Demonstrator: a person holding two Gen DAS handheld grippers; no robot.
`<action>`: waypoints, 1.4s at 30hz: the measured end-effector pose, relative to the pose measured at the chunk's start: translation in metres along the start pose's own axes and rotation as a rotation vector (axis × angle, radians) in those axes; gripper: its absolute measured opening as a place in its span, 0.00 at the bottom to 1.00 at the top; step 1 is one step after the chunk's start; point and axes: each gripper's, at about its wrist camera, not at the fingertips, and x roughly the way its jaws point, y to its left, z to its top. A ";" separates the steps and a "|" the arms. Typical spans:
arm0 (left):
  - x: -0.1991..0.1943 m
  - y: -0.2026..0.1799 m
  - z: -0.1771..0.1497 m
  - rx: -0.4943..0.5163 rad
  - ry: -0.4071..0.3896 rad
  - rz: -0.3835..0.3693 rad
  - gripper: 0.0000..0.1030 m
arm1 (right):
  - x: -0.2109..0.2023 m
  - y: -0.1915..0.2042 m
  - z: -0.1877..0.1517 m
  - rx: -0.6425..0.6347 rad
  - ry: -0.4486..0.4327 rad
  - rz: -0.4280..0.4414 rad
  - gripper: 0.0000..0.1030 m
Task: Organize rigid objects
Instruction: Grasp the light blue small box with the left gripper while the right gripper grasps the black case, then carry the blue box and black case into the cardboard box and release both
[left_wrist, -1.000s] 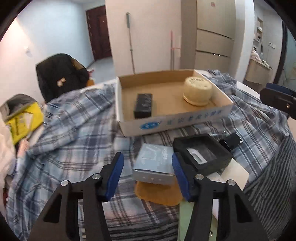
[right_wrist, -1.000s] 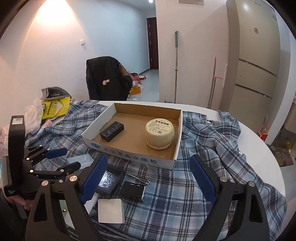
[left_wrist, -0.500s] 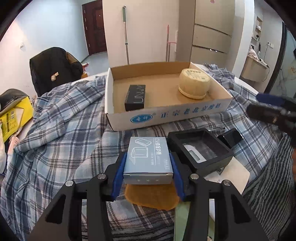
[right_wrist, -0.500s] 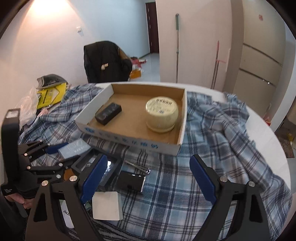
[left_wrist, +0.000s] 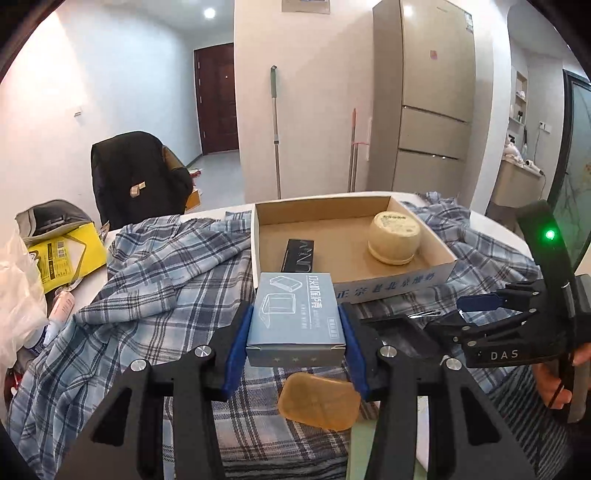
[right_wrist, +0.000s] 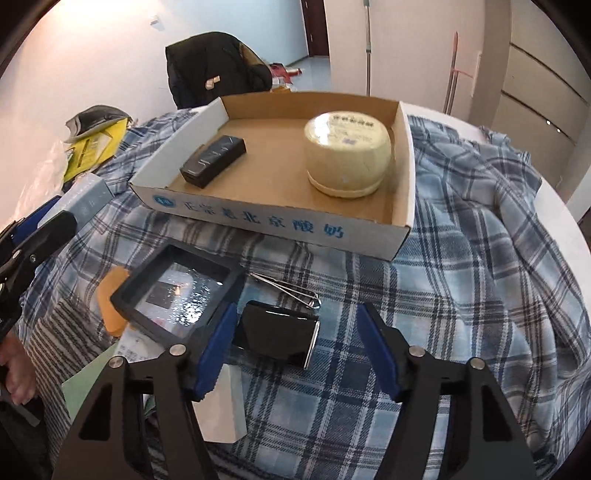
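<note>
Left wrist view shows the left gripper (left_wrist: 295, 328) clamped on a grey-blue box (left_wrist: 295, 317), its blue pads pressing both sides, the box lifted clear of the plaid cloth (left_wrist: 155, 295) above an amber pad (left_wrist: 319, 404). Beyond it sits the cardboard tray (left_wrist: 391, 288) near the far edge of the table, holding a black box (left_wrist: 299, 253) by its left wall and a cream round tub (left_wrist: 393, 238) toward its right wall, the two well apart. From the right wrist view, the right gripper (right_wrist: 295, 350) stands wide apart with nothing between its pads, low over a glossy black case (right_wrist: 277, 338) lying on the cloth just in front of the tray. Beside that case to the left is a black framed display box (right_wrist: 177, 295), and metal tweezers (right_wrist: 288, 290) lie between the case and the tray's near wall.
</note>
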 end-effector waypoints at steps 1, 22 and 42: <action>0.002 0.001 -0.001 -0.004 0.008 0.001 0.47 | 0.002 0.000 0.000 0.002 0.009 0.008 0.55; -0.023 0.005 0.012 -0.024 -0.066 0.056 0.47 | -0.043 0.001 0.009 0.008 -0.083 0.010 0.40; 0.039 0.000 0.078 -0.064 -0.101 0.009 0.47 | -0.023 -0.016 0.073 0.131 -0.173 -0.052 0.40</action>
